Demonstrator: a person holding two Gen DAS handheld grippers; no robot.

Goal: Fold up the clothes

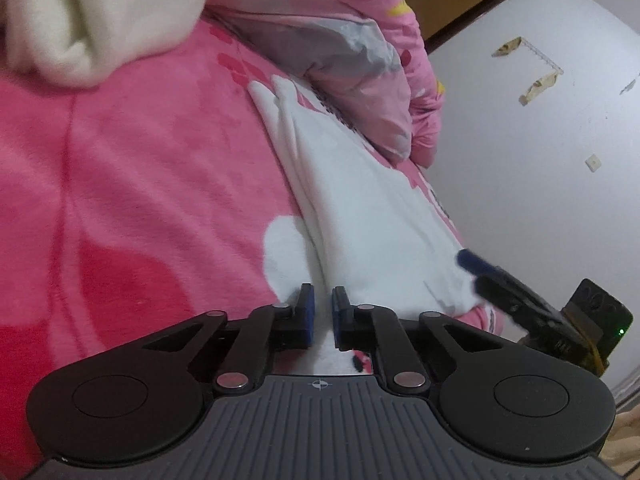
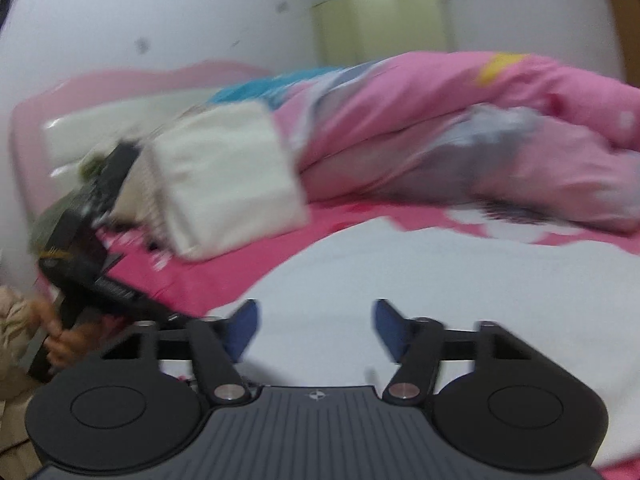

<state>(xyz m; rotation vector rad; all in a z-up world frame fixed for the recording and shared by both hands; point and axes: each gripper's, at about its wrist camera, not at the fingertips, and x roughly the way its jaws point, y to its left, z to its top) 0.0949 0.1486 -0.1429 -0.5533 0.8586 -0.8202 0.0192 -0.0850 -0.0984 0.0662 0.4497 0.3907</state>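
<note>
A white garment [image 1: 360,200] lies flat in a long strip on the pink bed sheet [image 1: 140,200]. My left gripper [image 1: 323,314] sits at the near end of the strip's left edge. Its blue pads are pinched to a narrow gap with white cloth between them. My right gripper [image 2: 316,332] is open wide just above the white garment [image 2: 420,288], with nothing between its fingers. In the left wrist view the right gripper [image 1: 480,272] reaches the garment's right edge with a blue fingertip. A folded cream garment [image 2: 224,176] rests farther back on the bed.
A bunched pink and grey quilt [image 2: 460,140] lies along the far side of the bed, close to the white garment. White wall [image 1: 520,160] borders the bed. A hand [image 2: 60,340] holds the left gripper's handle. A pale cabinet [image 2: 380,24] stands behind.
</note>
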